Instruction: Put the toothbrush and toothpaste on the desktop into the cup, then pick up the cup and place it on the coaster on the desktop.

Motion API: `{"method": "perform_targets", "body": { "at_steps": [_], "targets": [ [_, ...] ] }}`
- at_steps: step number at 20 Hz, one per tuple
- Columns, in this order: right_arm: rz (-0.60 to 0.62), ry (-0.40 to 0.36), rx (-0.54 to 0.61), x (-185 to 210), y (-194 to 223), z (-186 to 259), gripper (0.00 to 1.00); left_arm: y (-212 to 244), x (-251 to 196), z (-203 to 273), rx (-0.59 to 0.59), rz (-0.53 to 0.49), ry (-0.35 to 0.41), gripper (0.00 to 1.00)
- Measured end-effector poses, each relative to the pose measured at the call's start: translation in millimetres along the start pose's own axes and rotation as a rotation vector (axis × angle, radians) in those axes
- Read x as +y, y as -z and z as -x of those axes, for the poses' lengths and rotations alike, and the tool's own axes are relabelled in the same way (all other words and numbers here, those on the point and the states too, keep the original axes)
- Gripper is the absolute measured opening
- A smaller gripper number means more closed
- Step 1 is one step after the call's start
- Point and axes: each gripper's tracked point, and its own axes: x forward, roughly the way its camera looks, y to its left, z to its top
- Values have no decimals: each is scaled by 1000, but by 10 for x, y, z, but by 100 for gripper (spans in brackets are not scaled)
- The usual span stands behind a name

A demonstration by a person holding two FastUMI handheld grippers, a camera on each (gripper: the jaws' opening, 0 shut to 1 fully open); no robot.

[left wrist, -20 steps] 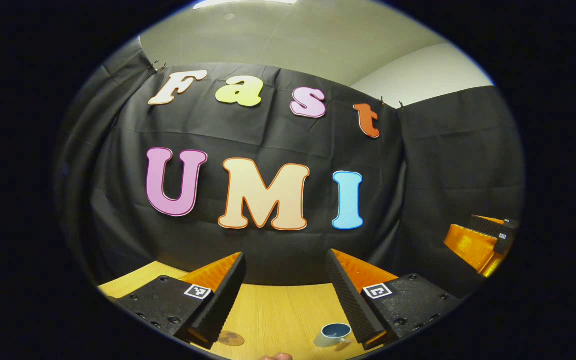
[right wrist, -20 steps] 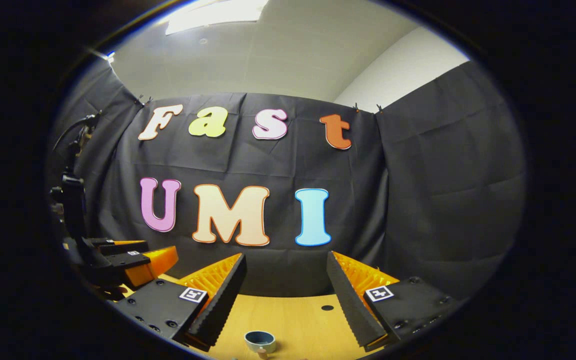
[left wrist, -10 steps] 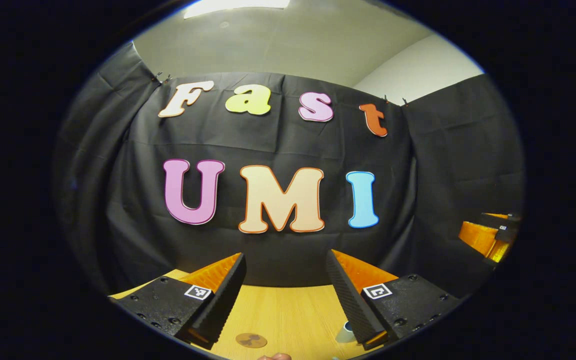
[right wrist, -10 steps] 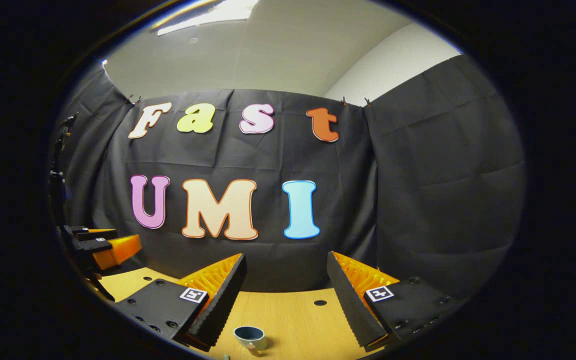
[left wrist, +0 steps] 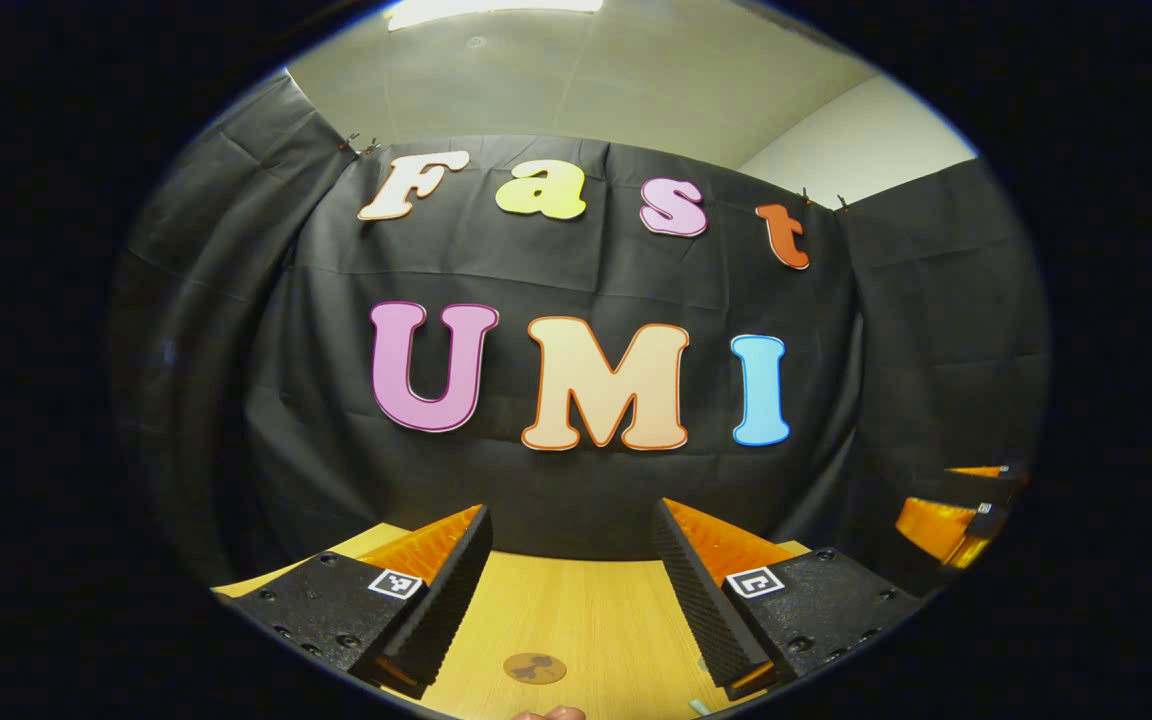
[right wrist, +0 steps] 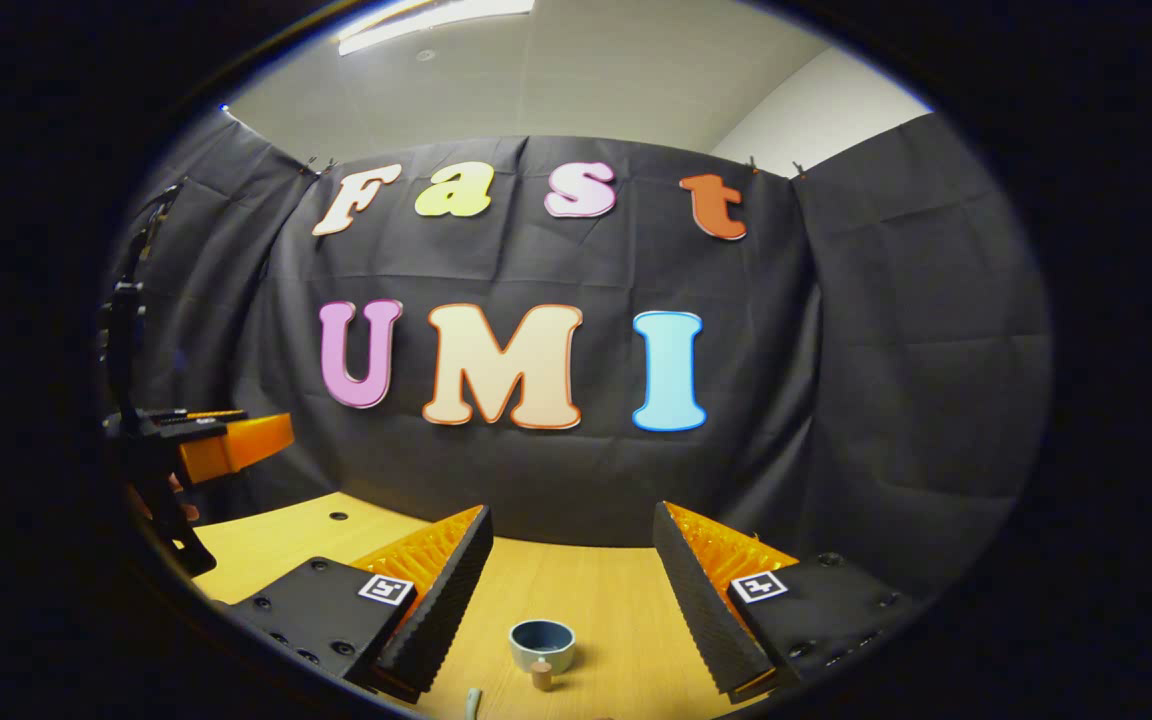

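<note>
In the right gripper view a small blue-grey cup (right wrist: 542,643) stands upright on the wooden desktop (right wrist: 616,600), its handle toward me, just ahead of my open right gripper (right wrist: 571,520). A pale slim end of some object (right wrist: 473,702) pokes in at the bottom edge; I cannot tell what it is. In the left gripper view a round brown coaster (left wrist: 534,668) lies flat on the desktop (left wrist: 576,610) between the fingers of my open left gripper (left wrist: 571,518). Neither gripper holds anything.
The black cloth wall closes the back of the desktop. The other gripper shows far right in the left gripper view (left wrist: 951,520) and far left in the right gripper view (right wrist: 221,445), beside a dark stand (right wrist: 126,350). A small hole (right wrist: 338,516) marks the desktop.
The left gripper view swung left: the coaster slid toward the centre and the cup left past the right finger. The right gripper view tilted down, showing more desktop, with the cup now centred.
</note>
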Motion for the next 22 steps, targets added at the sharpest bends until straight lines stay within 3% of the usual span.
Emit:
{"method": "perform_targets", "body": {
  "at_steps": [4,7,22],
  "targets": [
    [-61,-44,128,288,548,-18,100,-1,217,87,-3,-13,-39,94],
    [-86,-35,243,338,1007,-26,99,48,379,153,9,-14,-66,94],
    [100,-171,698,797,2683,266,100,231,825,398,57,-37,-141,93]
  ]
}}
